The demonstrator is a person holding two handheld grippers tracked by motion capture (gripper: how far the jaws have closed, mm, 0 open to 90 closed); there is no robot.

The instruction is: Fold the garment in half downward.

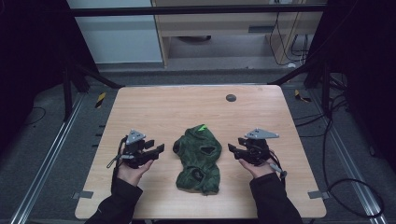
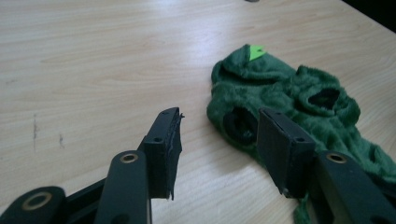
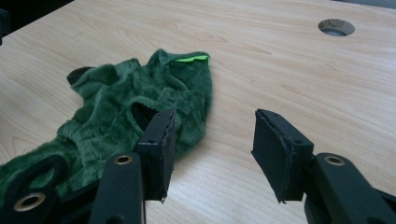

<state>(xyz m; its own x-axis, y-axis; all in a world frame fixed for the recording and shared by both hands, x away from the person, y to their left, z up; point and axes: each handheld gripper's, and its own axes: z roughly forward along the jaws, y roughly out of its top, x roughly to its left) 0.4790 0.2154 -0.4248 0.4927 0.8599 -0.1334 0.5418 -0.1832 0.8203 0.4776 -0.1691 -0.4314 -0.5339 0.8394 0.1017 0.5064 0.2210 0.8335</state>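
A crumpled dark green fleece garment point(image 1: 198, 158) with a bright green tag point(image 1: 201, 127) lies flat in the middle of the wooden table point(image 1: 187, 107). My left gripper point(image 1: 160, 150) hovers just left of it, pointing toward it, jaws open with nothing between them. In the left gripper view the garment point(image 2: 280, 88) lies ahead and right of the open left gripper point(image 2: 218, 116). My right gripper point(image 1: 231, 148) hovers just right of the garment, also open and empty. In the right gripper view the garment point(image 3: 121, 102) lies ahead and left of the open right gripper point(image 3: 212, 114).
A round cable hole point(image 1: 230, 97) sits in the table near its far edge, also seen as the hole point(image 3: 335, 26) in the right gripper view. Bare wood surrounds the garment. Metal rails and cables point(image 1: 336, 140) run along the floor beside the table.
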